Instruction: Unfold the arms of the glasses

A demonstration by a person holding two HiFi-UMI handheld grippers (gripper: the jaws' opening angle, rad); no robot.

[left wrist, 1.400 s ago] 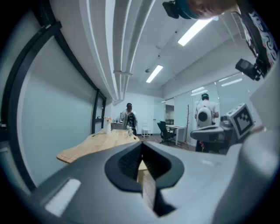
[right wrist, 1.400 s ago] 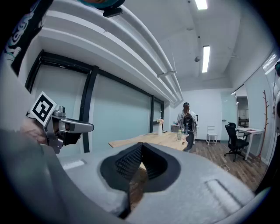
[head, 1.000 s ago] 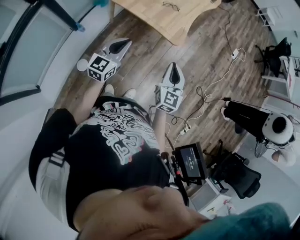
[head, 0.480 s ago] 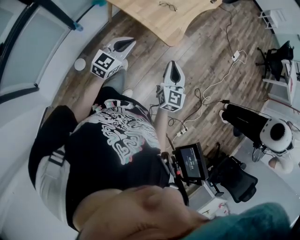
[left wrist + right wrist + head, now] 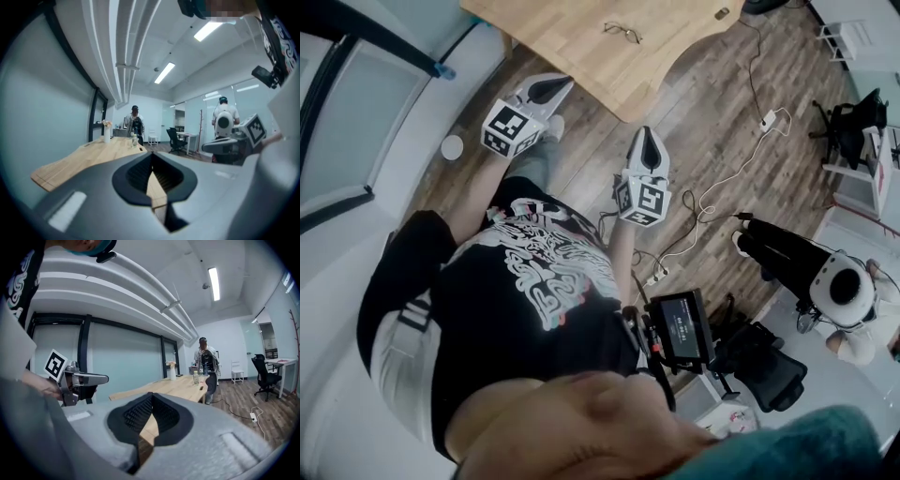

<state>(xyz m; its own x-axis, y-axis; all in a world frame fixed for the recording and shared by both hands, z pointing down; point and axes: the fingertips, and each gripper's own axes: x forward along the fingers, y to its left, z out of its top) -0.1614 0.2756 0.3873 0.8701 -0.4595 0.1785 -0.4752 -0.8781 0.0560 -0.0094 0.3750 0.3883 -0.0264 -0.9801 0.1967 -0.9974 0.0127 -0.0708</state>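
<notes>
Thin wire-framed glasses lie on the pale wooden table at twelve o'clock, well apart from both grippers. The white left gripper and white right gripper are each clenched on nothing, over the wood-plank floor.

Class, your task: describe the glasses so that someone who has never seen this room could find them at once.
In the head view, look to the light wooden table at the top of the picture, above the dark plank floor. The glasses lie on its bare top, near the middle. They are a thin dark wire frame, unlike the small dark block near the table's right edge.
</notes>
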